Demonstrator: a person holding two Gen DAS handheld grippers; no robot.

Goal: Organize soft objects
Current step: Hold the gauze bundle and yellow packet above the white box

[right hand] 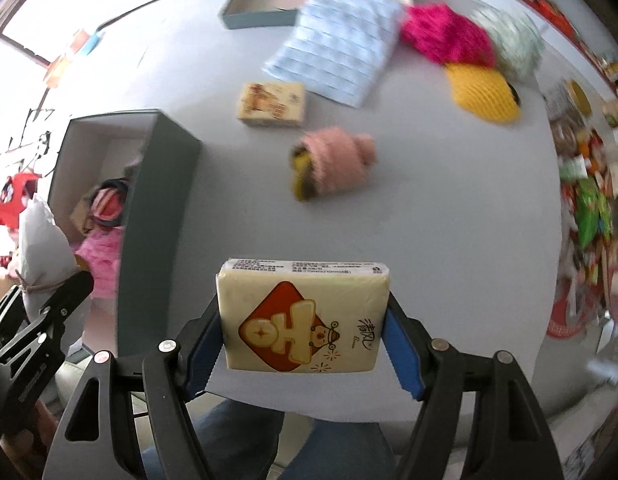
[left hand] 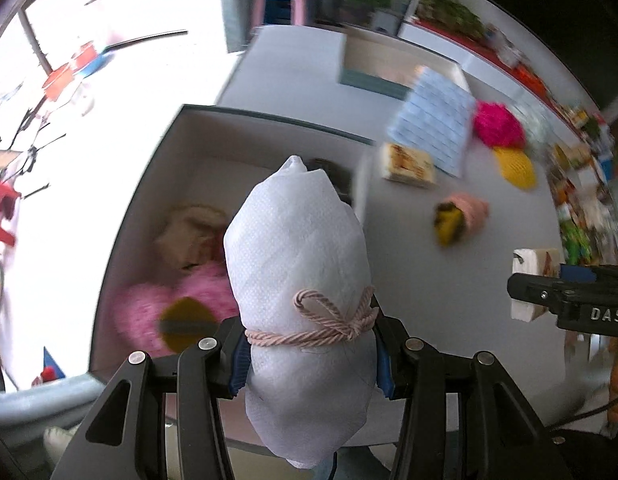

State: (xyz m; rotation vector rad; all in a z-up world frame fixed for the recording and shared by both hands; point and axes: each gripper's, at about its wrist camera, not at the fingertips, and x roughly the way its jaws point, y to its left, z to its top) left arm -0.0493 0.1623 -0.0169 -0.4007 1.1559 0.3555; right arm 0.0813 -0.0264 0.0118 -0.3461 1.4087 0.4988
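On the left we see the open storage box (left hand: 197, 140) at the desk's edge, its dark wall (right hand: 157, 216) standing up from the grey desk (right hand: 389, 216). Inside it lie a fluffy pink plush (left hand: 149, 312), a tan bundle (left hand: 189, 236) and a striped red item (right hand: 107, 208) that we cannot identify. Our left tool (left hand: 309, 356) is clamped on a white cloth bundle (left hand: 297, 248) tied with a pink cord (left hand: 329, 320); the bundle stands upright between the blue pads (left hand: 239, 368) and hangs above the box's near side, over the plush.

Moving right, our right tool (right hand: 303, 340) grips a cream tissue pack (right hand: 303, 316) by its two short sides, held over the near part of the desk, just beside the box wall. In the left view that same pack shows only partly, at the right edge.

Further out on the desk lie a second tissue pack (right hand: 273, 104), a rolled pink towel (right hand: 337, 160) with a yellow core, and a blue checked cloth (right hand: 337, 48) whose far edge rests against a shallow lid or tray (right hand: 261, 16). To the right of the cloth sit a magenta fluffy item (right hand: 445, 36), a yellow mesh piece (right hand: 481, 92) touching it, and a pale green fluffy item (right hand: 513, 40) behind them. Much of this far side is blurred.
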